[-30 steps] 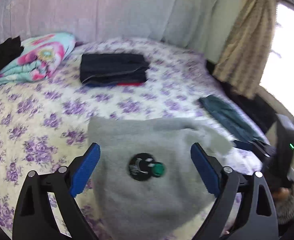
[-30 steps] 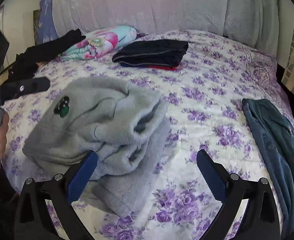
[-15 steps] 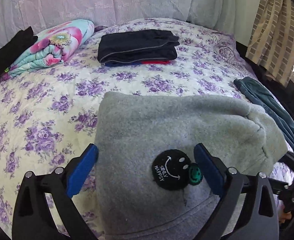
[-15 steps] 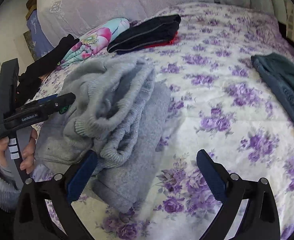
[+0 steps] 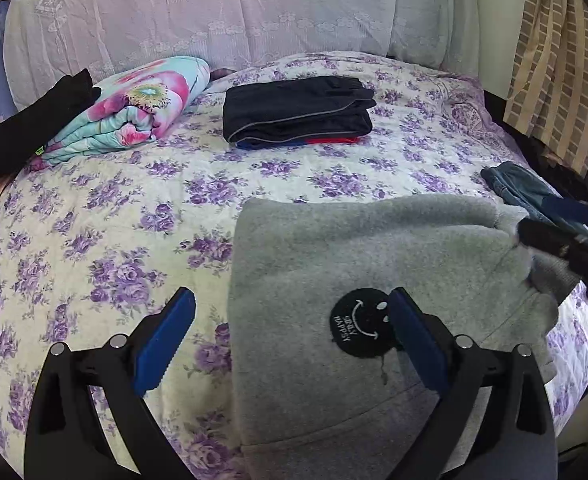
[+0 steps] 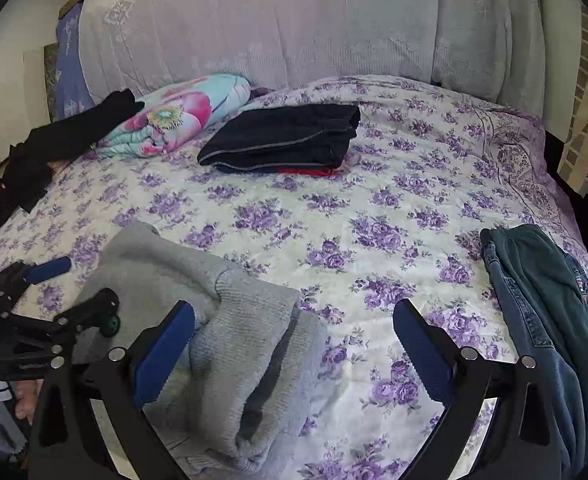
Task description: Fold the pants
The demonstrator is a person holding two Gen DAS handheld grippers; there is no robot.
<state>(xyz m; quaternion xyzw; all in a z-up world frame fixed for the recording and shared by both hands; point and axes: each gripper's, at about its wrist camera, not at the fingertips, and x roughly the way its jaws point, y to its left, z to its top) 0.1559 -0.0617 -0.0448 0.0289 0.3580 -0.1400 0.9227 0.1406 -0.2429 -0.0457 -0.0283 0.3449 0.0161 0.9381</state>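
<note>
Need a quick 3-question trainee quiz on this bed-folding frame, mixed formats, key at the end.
1. True or false: the left gripper is clamped on the grey pants.
2. What lies nearest the headboard: A) teal pants B) dark folded stack C) grey pants?
3. Fill in: the black round patch on the grey pants shows a ____ face.

Key: 1 false, its jaws stand wide with fabric between them, not gripped; 2 B; 3 smiley.
</note>
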